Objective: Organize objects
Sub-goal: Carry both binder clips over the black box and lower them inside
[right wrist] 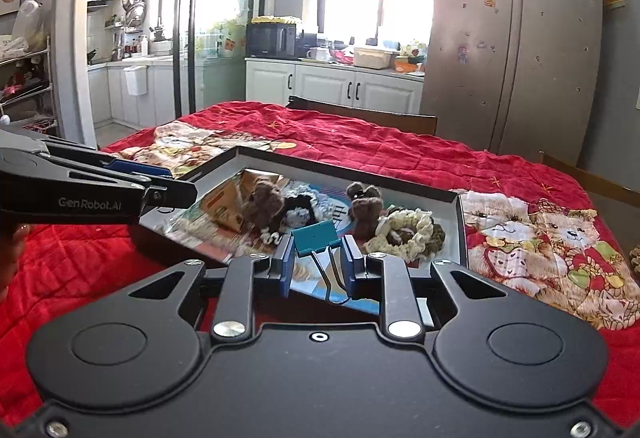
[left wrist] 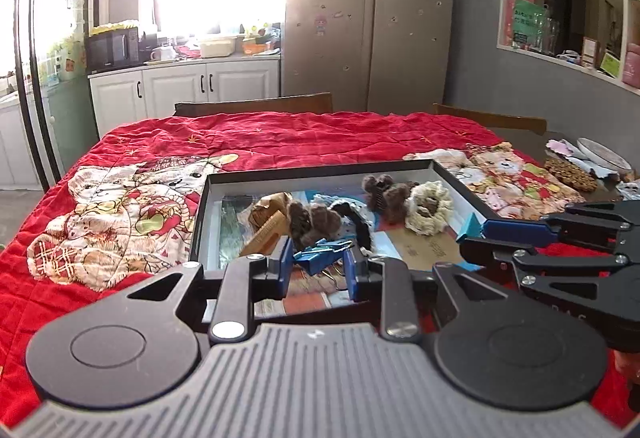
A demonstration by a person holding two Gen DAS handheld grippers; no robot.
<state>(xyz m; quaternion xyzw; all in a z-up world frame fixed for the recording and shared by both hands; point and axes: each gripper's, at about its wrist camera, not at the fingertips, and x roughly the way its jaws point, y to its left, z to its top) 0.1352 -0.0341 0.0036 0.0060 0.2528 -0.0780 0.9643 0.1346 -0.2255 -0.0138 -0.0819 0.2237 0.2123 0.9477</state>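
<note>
Left wrist view: left gripper [left wrist: 318, 272] low over near end of shallow dark-rimmed tray [left wrist: 320, 168], blue pads pinched on a cluster of blue binder clips [left wrist: 322, 252] with thin wire handles. Right gripper [left wrist: 470, 232] entering from the right, level, long black linkage arms, blue tip over tray's right side. Inside tray: flat printed cards on a grey floor, tan cardboard box [left wrist: 266, 226], fuzzy brown woolly toy [left wrist: 314, 218], second brown woolly toy [left wrist: 386, 192], cream looped-yarn ring [left wrist: 430, 208]. Tray resting on quilted red blanket [left wrist: 280, 136] printed with bears, over a table; wooden chair backs [left wrist: 254, 104] beyond.

Right wrist view: right gripper [right wrist: 318, 270] clamped on bent wire handles of a teal binder clip [right wrist: 314, 236], clip body upright, just above the pads, over tray's near edge [right wrist: 352, 168]. Left gripper [right wrist: 172, 184] reaching in from the left, flat and level, tip at tray's left corner. Steel fridge [right wrist: 516, 38] and white cabinets [right wrist: 332, 84] behind.
</note>
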